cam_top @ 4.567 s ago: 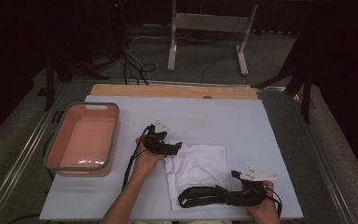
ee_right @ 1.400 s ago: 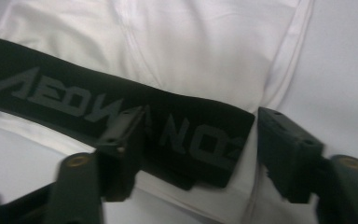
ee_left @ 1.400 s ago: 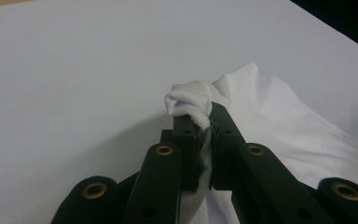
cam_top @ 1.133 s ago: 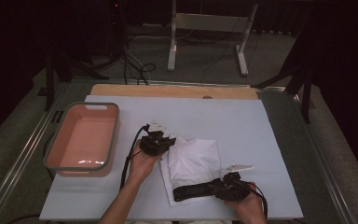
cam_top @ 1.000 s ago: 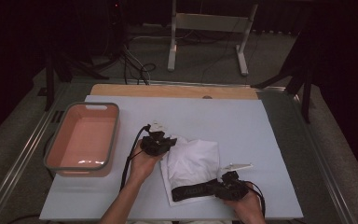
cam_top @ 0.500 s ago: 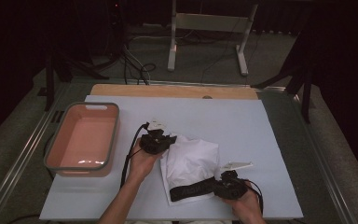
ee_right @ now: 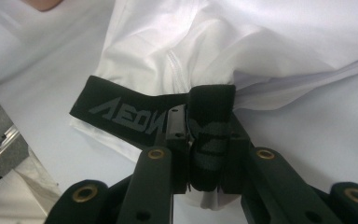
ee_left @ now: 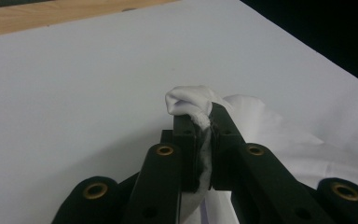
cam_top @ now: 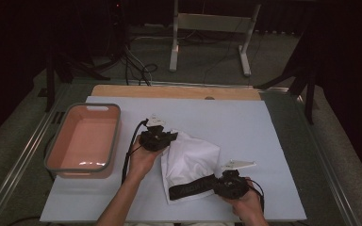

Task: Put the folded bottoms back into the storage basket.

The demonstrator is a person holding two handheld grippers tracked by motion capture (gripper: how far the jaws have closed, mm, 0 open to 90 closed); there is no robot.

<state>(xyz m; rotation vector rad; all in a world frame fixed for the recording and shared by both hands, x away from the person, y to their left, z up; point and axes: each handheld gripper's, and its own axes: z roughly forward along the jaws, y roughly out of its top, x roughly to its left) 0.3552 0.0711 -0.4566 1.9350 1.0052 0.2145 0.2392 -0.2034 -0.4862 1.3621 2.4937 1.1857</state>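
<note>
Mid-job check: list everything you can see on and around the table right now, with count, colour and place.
garment: 1, white with a black lettered waistband, near middle of the table, held at two ends
bin: 1, pink with a grey rim, left side of the table
table: 1, pale blue-white top with a wooden strip along the far edge
stand: 1, white-legged, on the floor beyond the table
cables: several, black, on the floor beyond the table
left gripper: 1, black, shut on a white end of the garment
right gripper: 1, black, shut on the waistband
</note>
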